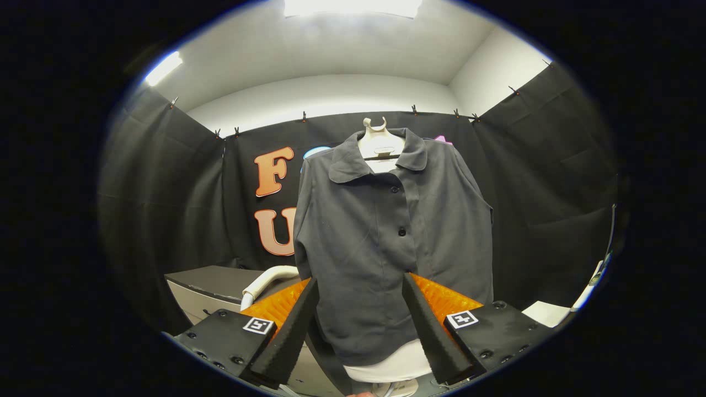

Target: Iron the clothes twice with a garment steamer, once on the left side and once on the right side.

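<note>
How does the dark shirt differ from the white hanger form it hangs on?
The shirt is dark grey cloth, buttoned, and wide; the hanger form is white, rigid, and shows at the collar. The shirt hangs beyond the open claw, which holds nothing. Both are upright.

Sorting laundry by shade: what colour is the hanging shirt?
Plain dark grey shirt with dark buttons, clearest in the gripper view beyond the open tongs.

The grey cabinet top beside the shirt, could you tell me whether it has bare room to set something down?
Yes: the cabinet top looks bare between the wall cloth and the white hose. It is crowded ahead, where the hanging shirt fills the gap between the open gripper fingers.
</note>
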Demonstrator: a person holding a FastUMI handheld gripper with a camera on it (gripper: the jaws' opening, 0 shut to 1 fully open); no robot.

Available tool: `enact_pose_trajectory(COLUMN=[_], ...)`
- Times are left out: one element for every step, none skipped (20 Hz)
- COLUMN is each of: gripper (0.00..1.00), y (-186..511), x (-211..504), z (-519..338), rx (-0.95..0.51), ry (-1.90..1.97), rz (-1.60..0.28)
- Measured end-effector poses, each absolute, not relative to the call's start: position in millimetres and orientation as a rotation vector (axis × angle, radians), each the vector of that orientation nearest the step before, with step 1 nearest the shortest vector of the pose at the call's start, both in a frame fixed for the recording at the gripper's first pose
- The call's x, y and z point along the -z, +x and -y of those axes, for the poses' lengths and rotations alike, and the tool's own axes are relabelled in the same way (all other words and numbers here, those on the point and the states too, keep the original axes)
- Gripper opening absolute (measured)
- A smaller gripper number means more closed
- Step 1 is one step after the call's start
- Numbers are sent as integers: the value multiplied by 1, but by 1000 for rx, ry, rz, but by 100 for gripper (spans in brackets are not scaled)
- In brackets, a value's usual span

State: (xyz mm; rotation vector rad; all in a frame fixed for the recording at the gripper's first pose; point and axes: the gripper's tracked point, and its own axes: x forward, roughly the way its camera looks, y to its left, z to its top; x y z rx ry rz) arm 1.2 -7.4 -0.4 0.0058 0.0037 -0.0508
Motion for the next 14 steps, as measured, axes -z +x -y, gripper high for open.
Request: enact_pose_trajectory(gripper=[98, 98, 98, 98, 98, 98, 98, 98, 98, 98, 98, 98, 98, 98], y=[1, 2, 2, 2, 2, 2, 2, 1, 1, 1, 1, 1, 0, 1], x=[-1, -1, -2, -2, -1, 1, 2, 3, 2, 1, 1, 1, 2, 1], z=[7, 6, 5, 5, 4, 4, 2, 3, 4, 4, 4, 5, 6, 5], rx=[54, 54, 56, 58, 58, 57, 55, 55, 58, 61, 63, 65, 66, 67], ry=[3, -1, -4, -7, -7, -6, -4, -3, -2, -1, 1, 2, 2, 3], rz=[-3, -1, 0, 1, -1, -5, -10, -12, -10, -8, -7, -9, -10, -12])
